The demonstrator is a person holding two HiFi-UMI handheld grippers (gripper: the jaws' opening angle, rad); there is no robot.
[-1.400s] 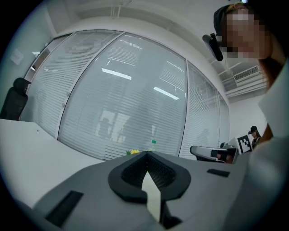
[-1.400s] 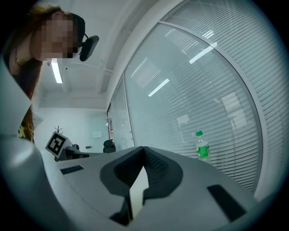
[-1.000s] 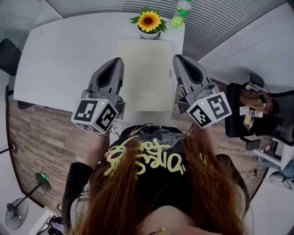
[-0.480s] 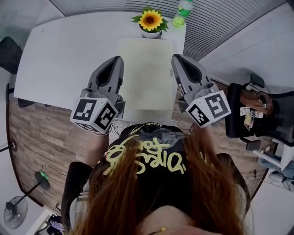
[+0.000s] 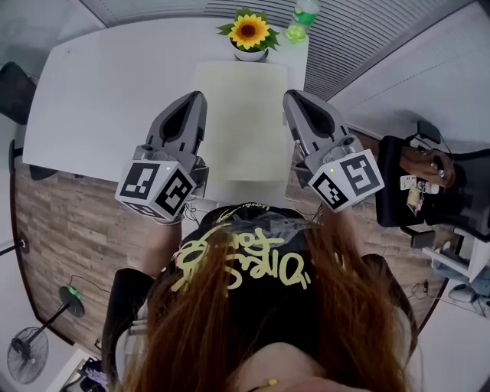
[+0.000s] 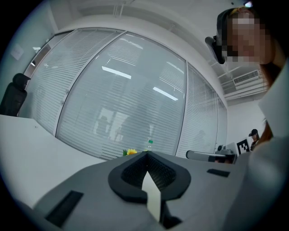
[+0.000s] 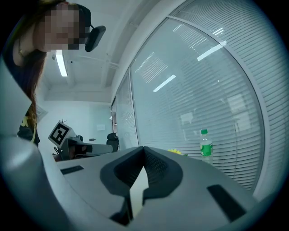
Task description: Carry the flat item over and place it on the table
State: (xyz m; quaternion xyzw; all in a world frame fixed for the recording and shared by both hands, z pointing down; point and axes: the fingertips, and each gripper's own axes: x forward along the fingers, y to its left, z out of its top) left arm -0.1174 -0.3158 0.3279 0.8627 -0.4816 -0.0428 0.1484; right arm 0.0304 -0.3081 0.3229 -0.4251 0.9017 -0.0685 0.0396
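Left gripper [image 5: 196,107] and right gripper [image 5: 295,103] are each seen clamped on a side edge of the pale cream rectangular flat sheet [image 5: 241,122]. It is held between them over the white table [image 5: 107,92], long axis directed away toward the potted sunflower [image 5: 249,34].

Right claw [image 7: 143,155] pinches flat sheet [image 7: 137,191]; bottle [image 7: 206,146] beyond.

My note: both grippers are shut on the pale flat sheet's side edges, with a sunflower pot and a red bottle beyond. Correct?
No: the head view shows the bottle is green, not red. The left gripper and right gripper are shut on side edges of the pale flat sheet, sunflower pot beyond.
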